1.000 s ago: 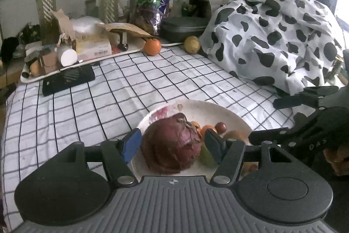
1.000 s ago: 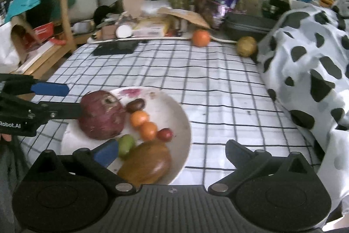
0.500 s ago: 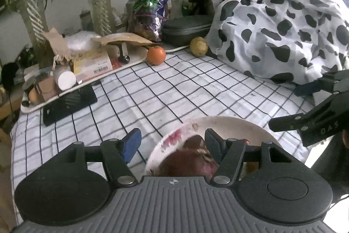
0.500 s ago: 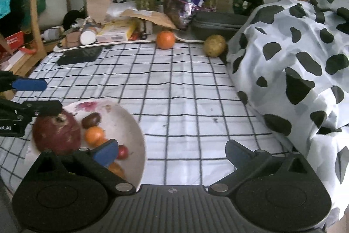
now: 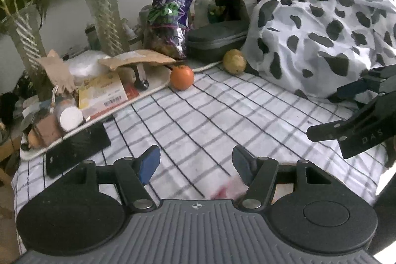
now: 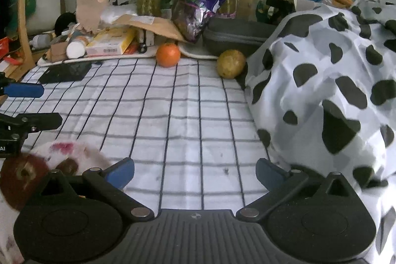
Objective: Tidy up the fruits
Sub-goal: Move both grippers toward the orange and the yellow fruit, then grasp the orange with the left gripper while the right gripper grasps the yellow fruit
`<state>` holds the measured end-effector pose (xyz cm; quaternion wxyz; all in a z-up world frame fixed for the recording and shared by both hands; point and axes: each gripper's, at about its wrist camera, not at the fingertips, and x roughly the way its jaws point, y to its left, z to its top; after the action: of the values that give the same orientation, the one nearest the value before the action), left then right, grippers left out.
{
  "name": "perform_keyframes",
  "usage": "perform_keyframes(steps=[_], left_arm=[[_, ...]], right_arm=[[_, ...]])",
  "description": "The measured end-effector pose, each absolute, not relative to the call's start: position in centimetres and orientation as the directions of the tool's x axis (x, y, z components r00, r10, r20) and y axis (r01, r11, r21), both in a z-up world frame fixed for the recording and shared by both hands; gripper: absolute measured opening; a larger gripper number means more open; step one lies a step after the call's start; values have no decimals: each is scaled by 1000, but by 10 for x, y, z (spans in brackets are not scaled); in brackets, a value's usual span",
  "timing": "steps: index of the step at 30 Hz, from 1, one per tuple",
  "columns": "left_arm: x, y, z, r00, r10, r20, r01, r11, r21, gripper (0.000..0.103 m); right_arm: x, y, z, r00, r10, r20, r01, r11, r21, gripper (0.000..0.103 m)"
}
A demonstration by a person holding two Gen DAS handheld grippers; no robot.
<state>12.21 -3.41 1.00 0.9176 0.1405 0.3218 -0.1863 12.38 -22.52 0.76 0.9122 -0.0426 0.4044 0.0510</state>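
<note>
An orange fruit (image 5: 181, 77) and a yellow-brown fruit (image 5: 234, 61) lie at the far edge of the checked tablecloth; both also show in the right wrist view, the orange (image 6: 168, 55) left of the yellow-brown one (image 6: 231, 63). A white plate (image 6: 81, 152) with a large dark red fruit (image 6: 21, 177) sits at the near left, mostly hidden by the gripper body; in the left wrist view only its stained rim (image 5: 227, 189) shows. My left gripper (image 5: 195, 165) is open and empty. My right gripper (image 6: 194, 171) is open and empty above the cloth.
A cow-print cloth heap (image 6: 334, 81) fills the right side. A white tray (image 5: 81, 120) of boxes and clutter, a black flat device (image 5: 76, 150), a dark case (image 6: 237, 36), a purple bag (image 6: 203, 4) and plant vases line the back.
Both grippers have lifted and pulled back from the plate, tilting up toward the far fruits. The plate has slid to the bottom of both views. Both jaws stay open.
</note>
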Motion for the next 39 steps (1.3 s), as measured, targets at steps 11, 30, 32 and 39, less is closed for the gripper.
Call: perform_keyframes(steps=[11,30,32,39], left_arm=[[197,-38,-4,740,-285,-609,458,877,146,79],[297,-74,-50,772,-330,-543,511,831,221,78],[305,-77,-56,774,-325,-544,511,828,232,78],[324,-80,-65,777,-324,-540,502,837,219,75]], right_arm=[[199,-237,2,707,15,-707,-64,997,-43,103],[301,-253,-28,776,35,-630,-67,997,-28,90],[309,-254,-33,777,42,-628,-67,998,-16,87],[330,-254,-50,779,23,-627,-54,998,-30,84]])
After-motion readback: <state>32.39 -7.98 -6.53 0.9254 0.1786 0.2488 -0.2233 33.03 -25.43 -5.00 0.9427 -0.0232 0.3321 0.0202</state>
